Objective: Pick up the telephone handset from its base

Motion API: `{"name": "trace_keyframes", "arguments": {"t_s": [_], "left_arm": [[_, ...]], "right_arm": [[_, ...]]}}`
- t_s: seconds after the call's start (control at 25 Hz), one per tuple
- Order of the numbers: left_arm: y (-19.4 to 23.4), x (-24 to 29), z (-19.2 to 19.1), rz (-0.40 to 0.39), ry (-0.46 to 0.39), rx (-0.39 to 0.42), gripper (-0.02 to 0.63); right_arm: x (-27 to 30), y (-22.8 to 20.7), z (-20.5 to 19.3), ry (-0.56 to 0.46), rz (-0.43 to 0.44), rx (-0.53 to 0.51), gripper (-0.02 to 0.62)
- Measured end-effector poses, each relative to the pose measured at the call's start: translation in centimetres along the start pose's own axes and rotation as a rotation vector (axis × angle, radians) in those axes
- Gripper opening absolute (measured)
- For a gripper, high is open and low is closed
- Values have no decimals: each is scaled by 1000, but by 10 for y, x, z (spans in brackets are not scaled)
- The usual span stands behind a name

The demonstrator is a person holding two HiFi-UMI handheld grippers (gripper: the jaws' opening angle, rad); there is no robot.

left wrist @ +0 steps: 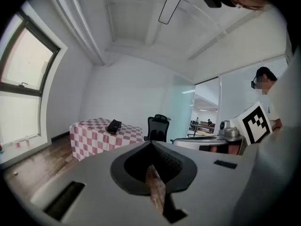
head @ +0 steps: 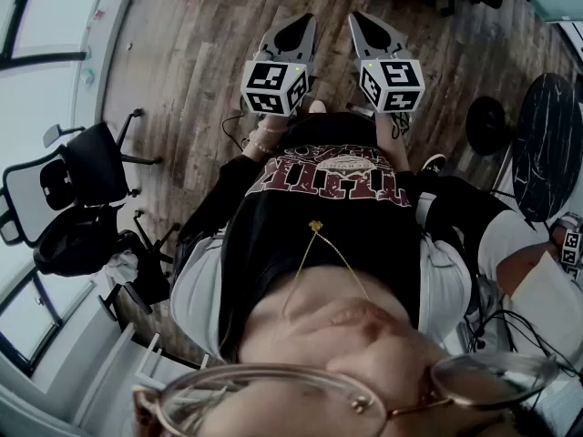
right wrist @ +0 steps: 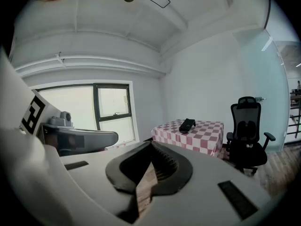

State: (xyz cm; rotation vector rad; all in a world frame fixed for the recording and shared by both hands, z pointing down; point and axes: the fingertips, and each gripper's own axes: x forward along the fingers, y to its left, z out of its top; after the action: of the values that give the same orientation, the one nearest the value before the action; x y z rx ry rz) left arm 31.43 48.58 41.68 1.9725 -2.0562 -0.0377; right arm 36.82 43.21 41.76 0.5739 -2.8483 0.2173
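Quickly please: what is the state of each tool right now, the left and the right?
Left tool: closed, jaws together, holding nothing.
Right tool: closed, jaws together, holding nothing.

The worktop point(left wrist: 106, 138) is covered in red-and-white check, and the telephone point(left wrist: 114, 125) on it is black, as is the mesh office chair point(left wrist: 157, 127). The left claw point(left wrist: 150, 144) and right claw point(right wrist: 150, 143) are pale grey with black-lined inner faces; their cubes point(head: 273, 85) carry black-and-white square markers. The floor point(head: 200, 44) is brown wood plank, streaked darker. The person's shirt point(head: 337, 217) is black with red-and-white lettering. The walls point(left wrist: 127, 93) are white.
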Motion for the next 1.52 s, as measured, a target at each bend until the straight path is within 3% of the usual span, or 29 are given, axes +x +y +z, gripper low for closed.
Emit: {"name": "trace_keyframes", "arguments": {"t_s": [0.64, 1.52], "left_arm": [[20, 3, -5, 37, 25, -8, 9], [114, 78, 34, 0, 17, 10, 11]], "right_arm": [[13, 0, -1, 3, 35, 18, 18], [130, -18, 35, -14, 20, 15, 20]]}}
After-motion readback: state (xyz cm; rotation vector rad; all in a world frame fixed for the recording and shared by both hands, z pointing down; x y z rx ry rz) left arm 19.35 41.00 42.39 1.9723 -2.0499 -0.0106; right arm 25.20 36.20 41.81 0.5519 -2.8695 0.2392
